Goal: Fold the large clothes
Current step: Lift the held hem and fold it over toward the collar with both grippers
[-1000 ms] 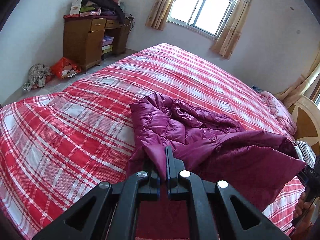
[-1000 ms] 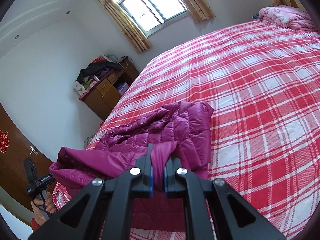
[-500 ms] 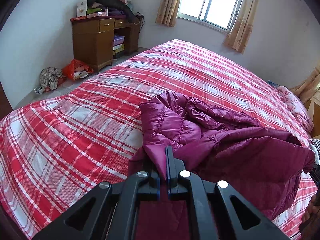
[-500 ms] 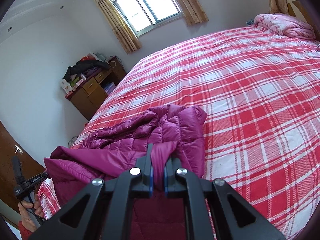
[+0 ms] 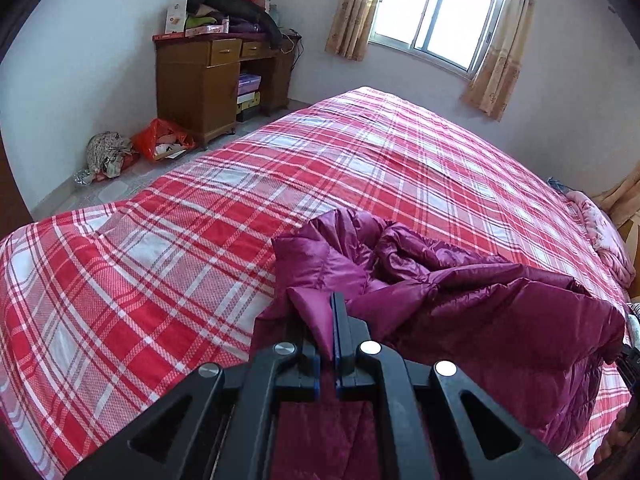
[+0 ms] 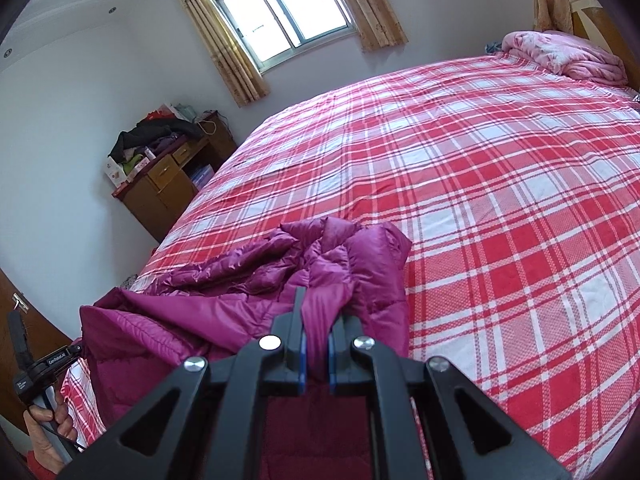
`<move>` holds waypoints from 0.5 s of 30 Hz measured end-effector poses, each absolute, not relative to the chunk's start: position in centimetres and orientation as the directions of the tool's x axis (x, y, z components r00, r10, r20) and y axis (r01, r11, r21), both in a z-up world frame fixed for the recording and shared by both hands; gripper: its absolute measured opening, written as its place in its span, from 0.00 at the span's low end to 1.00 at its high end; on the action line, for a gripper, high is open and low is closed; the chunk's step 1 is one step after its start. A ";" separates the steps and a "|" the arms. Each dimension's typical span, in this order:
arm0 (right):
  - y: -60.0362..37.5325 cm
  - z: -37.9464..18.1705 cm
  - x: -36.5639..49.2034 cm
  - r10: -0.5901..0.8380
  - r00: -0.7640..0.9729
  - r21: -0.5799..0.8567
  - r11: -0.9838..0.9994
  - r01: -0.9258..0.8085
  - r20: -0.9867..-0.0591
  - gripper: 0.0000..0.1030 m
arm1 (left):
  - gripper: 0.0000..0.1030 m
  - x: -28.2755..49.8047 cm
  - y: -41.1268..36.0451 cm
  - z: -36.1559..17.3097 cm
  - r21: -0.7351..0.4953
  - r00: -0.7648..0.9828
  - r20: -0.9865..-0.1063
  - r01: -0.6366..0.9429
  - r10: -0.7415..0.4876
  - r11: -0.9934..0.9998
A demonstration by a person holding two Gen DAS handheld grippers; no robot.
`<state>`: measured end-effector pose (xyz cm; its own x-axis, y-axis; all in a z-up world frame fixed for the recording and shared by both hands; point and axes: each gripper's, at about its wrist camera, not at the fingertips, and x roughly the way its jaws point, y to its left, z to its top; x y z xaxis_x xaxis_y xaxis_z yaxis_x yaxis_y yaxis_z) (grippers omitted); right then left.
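Note:
A magenta quilted down jacket (image 5: 460,300) lies crumpled on the near part of a bed with a red-and-white plaid cover (image 5: 200,240). My left gripper (image 5: 326,320) is shut on a fold of the jacket's edge and holds it above the bed. In the right wrist view the jacket (image 6: 248,300) spreads to the left, and my right gripper (image 6: 316,320) is shut on another fold of its edge. The stretch of jacket between the two grippers hangs raised, and its far part rests bunched on the plaid cover (image 6: 500,200).
A wooden desk (image 5: 208,80) piled with clothes stands by the far wall, with bags (image 5: 160,144) on the floor beside it. A pink blanket (image 6: 560,56) lies at the head of the bed. A curtained window (image 5: 436,12) is behind the bed.
Both grippers have kept their hold on the jacket and moved forward over the bed, carrying the held edge toward the bunched far part. More of the room shows now.

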<state>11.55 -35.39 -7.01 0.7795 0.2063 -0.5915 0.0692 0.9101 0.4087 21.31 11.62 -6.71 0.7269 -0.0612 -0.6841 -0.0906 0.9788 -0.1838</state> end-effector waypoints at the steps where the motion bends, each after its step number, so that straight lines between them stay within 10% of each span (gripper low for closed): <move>1: -35.5 -6.8 12.1 0.204 0.784 0.410 0.909 0.070 -0.586 0.10 | 0.03 21.9 11.5 -6.5 -0.178 0.731 -0.680 -0.093 -0.054 0.980; 15: -35.4 -8.0 21.4 0.105 0.779 0.360 0.919 0.162 -0.619 0.10 | 0.03 32.0 10.1 -9.4 -0.125 0.703 -0.711 -0.159 0.023 0.979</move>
<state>21.41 -35.41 -8.01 0.7785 0.1050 -0.6187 0.1624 0.9186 0.3602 31.98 10.13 -9.37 0.7030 0.0234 -0.7108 -0.1594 0.9792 -0.1253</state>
